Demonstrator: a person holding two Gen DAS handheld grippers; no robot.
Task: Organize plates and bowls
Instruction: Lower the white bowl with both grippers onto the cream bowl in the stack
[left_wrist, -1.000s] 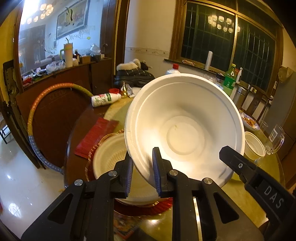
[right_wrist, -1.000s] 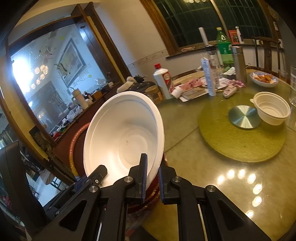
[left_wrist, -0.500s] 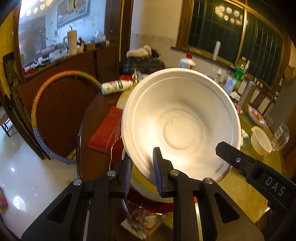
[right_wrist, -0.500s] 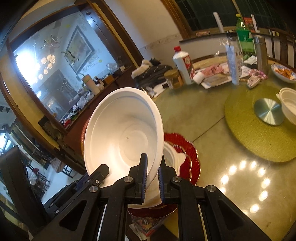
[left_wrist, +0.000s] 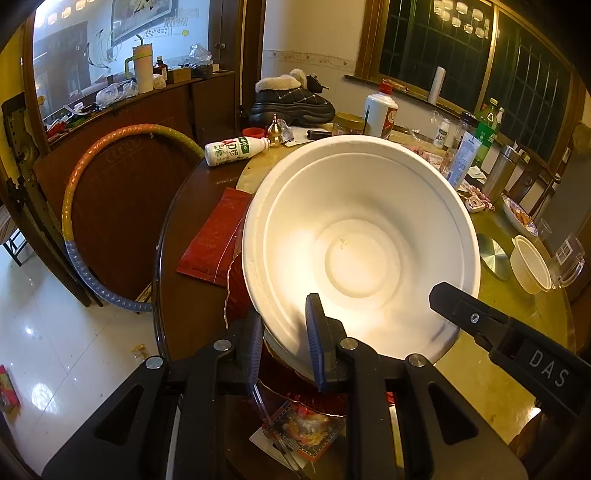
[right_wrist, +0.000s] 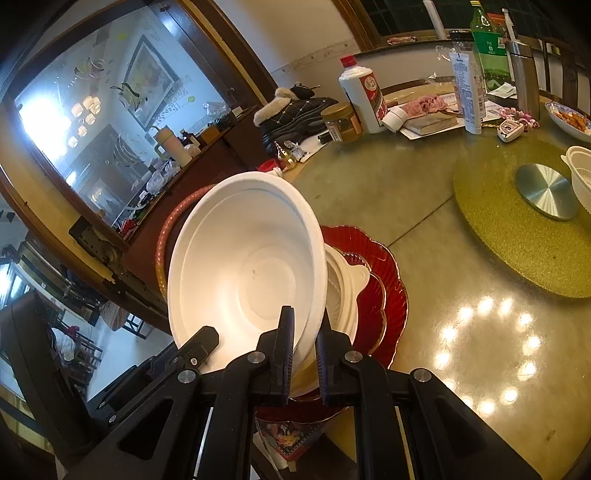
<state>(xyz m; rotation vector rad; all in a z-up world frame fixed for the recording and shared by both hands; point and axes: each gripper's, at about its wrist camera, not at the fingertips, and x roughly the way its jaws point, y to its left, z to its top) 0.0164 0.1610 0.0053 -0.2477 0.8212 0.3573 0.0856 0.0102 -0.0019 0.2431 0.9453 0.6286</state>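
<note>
Because both claws, left claw (left_wrist: 284, 343) and right claw (right_wrist: 304, 350), clamp the white bowl's (left_wrist: 362, 251) rim, it hangs tilted above the red plates (right_wrist: 384, 291) for stacking.

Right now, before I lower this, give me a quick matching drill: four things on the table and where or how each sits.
1 large white bowl
2 red plates
3 milk bottle
4 small white bowl

a lying on its side
b stacked under a white container
c on the green turntable
d rim clamped by both grippers

Pairs: 1-d, 2-b, 3-a, 4-c
</note>
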